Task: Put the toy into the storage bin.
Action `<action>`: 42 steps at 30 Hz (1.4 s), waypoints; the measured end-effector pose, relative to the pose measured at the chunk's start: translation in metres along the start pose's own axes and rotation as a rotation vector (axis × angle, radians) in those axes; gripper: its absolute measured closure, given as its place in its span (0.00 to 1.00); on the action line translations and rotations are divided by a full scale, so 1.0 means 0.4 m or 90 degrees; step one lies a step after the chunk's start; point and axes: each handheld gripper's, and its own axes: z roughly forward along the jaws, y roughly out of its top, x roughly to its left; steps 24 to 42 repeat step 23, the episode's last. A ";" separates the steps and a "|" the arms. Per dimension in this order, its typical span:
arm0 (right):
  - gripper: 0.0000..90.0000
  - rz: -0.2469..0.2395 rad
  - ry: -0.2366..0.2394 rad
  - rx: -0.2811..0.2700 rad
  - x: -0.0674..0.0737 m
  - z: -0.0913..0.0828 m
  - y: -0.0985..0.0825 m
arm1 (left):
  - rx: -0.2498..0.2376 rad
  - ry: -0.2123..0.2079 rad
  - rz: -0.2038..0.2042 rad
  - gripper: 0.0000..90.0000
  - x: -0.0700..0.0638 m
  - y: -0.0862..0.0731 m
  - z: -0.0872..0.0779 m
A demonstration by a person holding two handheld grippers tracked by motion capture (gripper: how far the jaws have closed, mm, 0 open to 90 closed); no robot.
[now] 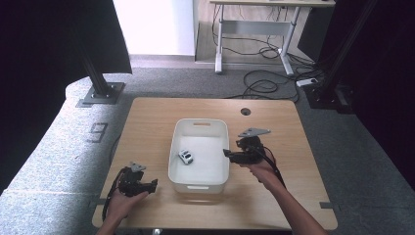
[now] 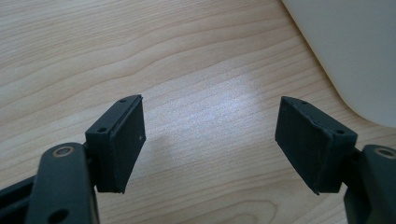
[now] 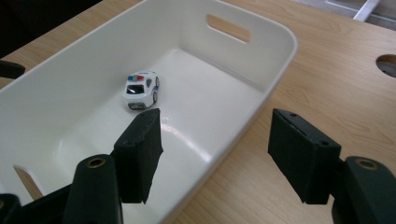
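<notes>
A small white toy police car [image 1: 185, 156] [image 3: 141, 90] lies on the floor of a white plastic bin [image 1: 174, 142] [image 3: 275, 56] in the middle of the wooden table [image 1: 147, 117]. My right gripper [image 1: 226, 152] [image 3: 215, 154] hovers over the bin's right rim, jaws open with nothing between them. Near the table's front left corner, my left gripper [image 1: 154, 184] [image 2: 210, 140] rests just left of the bin, open and holding nothing, with bare wood between its jaws. The bin's outer wall [image 2: 355, 51] fills the upper right of the left gripper view.
A round cable hole [image 1: 245, 111] [image 3: 387, 64] sits in the table behind the bin. Beyond the table are grey carpet, a desk frame [image 1: 254, 29] and loose cables [image 1: 264, 85]. Dark stands flank both far corners.
</notes>
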 end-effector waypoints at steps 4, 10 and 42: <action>0.38 0.008 0.002 -0.016 -0.026 -0.023 -0.032 | 0.001 0.000 0.002 0.28 -0.001 0.001 0.001; 0.38 0.013 -0.004 -0.031 -0.057 -0.053 -0.082 | 0.001 0.000 0.002 0.28 -0.002 0.001 0.001; 0.37 0.043 -0.028 -0.030 -0.116 -0.074 -0.178 | 0.002 0.000 0.002 0.28 -0.004 0.002 0.003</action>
